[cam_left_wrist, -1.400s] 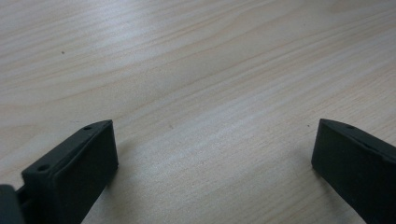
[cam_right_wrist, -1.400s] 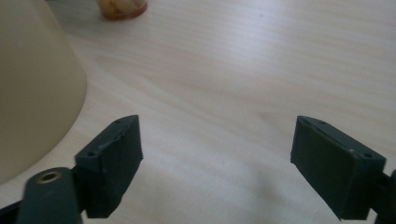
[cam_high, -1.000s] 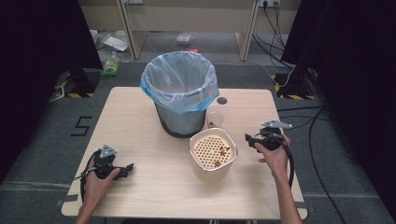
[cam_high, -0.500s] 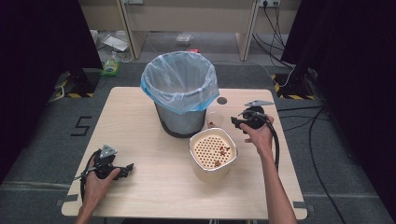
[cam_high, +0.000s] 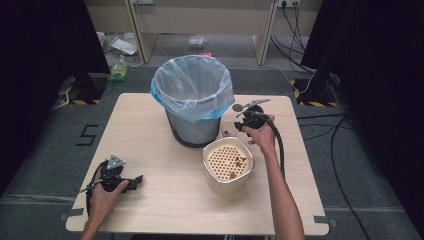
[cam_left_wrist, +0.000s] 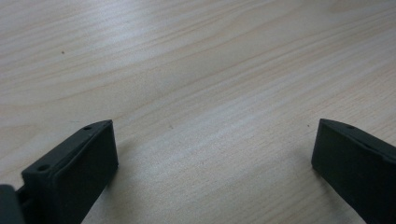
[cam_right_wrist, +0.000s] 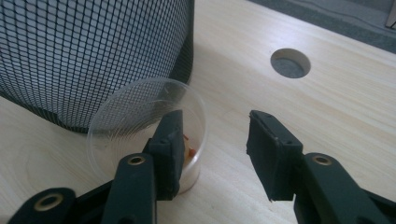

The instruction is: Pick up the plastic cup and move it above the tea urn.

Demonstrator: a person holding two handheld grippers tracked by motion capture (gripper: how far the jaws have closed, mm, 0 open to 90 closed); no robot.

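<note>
Reaching past the perforated pot (cam_high: 228,165) toward the mesh bin (cam_high: 192,107), your right gripper (cam_right_wrist: 212,135) has narrowed its jaws astride the clear cup (cam_right_wrist: 147,133) wall beside that bin, not yet pinching, while your left gripper (cam_left_wrist: 212,154) rests spread.

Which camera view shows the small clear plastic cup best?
The right gripper view: the clear cup stands close before the mesh bin, one jaw of the right hand-held gripper inside its rim. In the high view the cup is small and partly hidden.
</note>
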